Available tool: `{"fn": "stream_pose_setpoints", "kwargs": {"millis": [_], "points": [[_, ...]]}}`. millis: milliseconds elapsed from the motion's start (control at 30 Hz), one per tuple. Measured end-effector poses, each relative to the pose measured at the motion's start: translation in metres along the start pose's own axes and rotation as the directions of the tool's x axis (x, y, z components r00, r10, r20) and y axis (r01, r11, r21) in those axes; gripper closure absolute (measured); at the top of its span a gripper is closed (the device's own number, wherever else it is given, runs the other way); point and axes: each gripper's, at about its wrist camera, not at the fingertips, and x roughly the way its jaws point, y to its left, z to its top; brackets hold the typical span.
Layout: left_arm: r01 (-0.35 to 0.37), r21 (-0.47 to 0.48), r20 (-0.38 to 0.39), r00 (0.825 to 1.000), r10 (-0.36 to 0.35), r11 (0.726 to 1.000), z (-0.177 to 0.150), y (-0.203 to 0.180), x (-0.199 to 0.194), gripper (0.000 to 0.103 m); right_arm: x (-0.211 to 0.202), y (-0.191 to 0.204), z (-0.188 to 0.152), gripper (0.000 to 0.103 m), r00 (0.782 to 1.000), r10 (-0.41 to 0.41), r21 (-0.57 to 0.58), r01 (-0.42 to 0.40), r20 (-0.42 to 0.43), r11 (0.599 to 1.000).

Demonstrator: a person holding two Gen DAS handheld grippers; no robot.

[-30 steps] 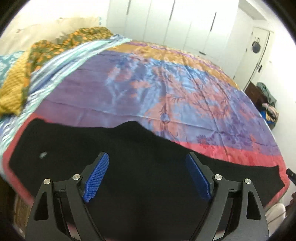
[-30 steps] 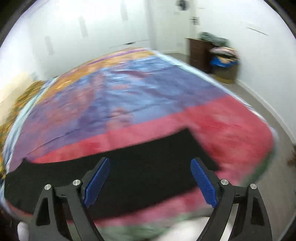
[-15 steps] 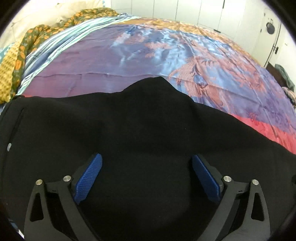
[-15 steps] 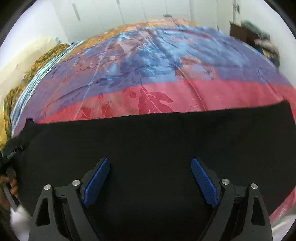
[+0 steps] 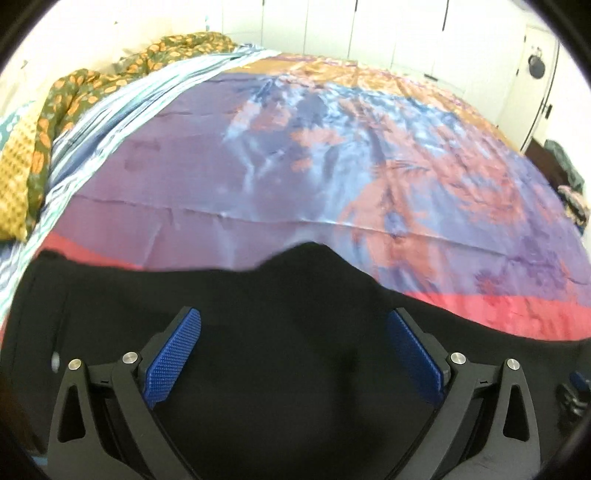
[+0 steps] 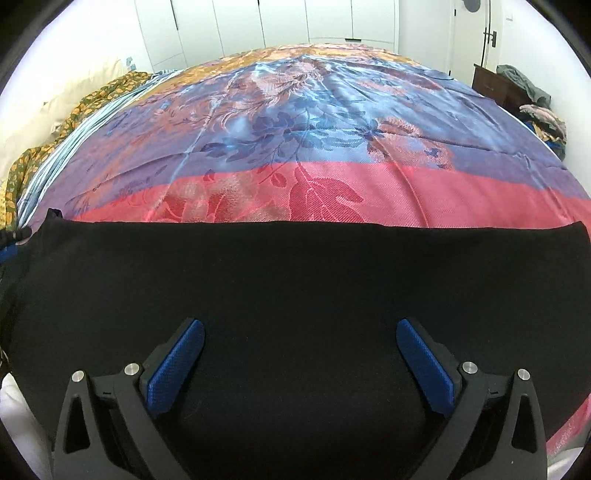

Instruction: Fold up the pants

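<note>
Black pants (image 5: 288, 373) lie flat along the near edge of a bed, with the crotch point toward the far side. My left gripper (image 5: 294, 317) hovers over the seat end with its blue pads spread wide and only flat cloth beneath them. In the right wrist view the pants' leg (image 6: 295, 273) runs straight across. My right gripper (image 6: 300, 326) hangs above it. Its jaws are opening, and nothing is pinched between its pads.
A shiny bedspread (image 6: 314, 147) in purple, blue, orange and red covers the bed. A yellow-green patterned cloth (image 5: 74, 96) is bunched at the far left. White wardrobe doors (image 6: 295, 22) line the back wall. A dark dresser piled with clothes (image 6: 517, 88) stands far right.
Both grippers have come down closer over the pants and their jaws have spread wider. The right view swung from the bed's corner to sit square over the leg.
</note>
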Motion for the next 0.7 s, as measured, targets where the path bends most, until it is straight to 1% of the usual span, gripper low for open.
{"fn": "stream_pose_setpoints", "kwargs": {"millis": [100, 133, 200, 267, 367, 533, 700], "points": [[-0.067, 0.031, -0.047, 0.997, 0.068, 0.997, -0.005, 0.009, 0.041, 0.0, 0.0, 0.0, 0.0, 0.0, 1.0, -0.001, -0.007, 0.001, 0.005, 1.0], [-0.065, 0.037, -0.052, 0.996, 0.067, 0.997, -0.01, 0.009, 0.052, 0.0, 0.001, 0.0, 0.0, 0.0, 1.0, 0.0, -0.012, 0.0, 0.008, 1.0], [-0.096, 0.059, -0.019, 0.995, 0.097, 0.994, -0.012, 0.004, 0.047, 0.0, 0.002, 0.002, -0.001, 0.0, 1.0, -0.004, -0.026, 0.004, 0.013, 1.0], [-0.109, 0.072, -0.025, 0.994, 0.111, 0.991, -0.011, 0.001, 0.047, 0.0, 0.003, 0.002, 0.0, 0.0, 1.0, -0.008, -0.031, 0.009, 0.015, 0.999], [-0.093, 0.058, -0.027, 0.995, 0.094, 0.994, -0.01, 0.005, 0.046, 0.0, 0.004, 0.002, -0.001, 0.0, 1.0, -0.009, -0.026, 0.01, 0.029, 1.0], [-0.109, 0.073, -0.033, 0.993, 0.112, 0.991, -0.009, 0.002, 0.048, 0.0, 0.002, 0.002, -0.007, 0.0, 0.996, -0.01, -0.025, 0.012, 0.084, 1.0], [-0.108, 0.072, -0.034, 0.993, 0.111, 0.992, -0.009, 0.001, 0.048, 0.0, 0.003, 0.003, -0.006, 0.0, 0.996, -0.026, -0.009, 0.027, 0.081, 1.0]]}}
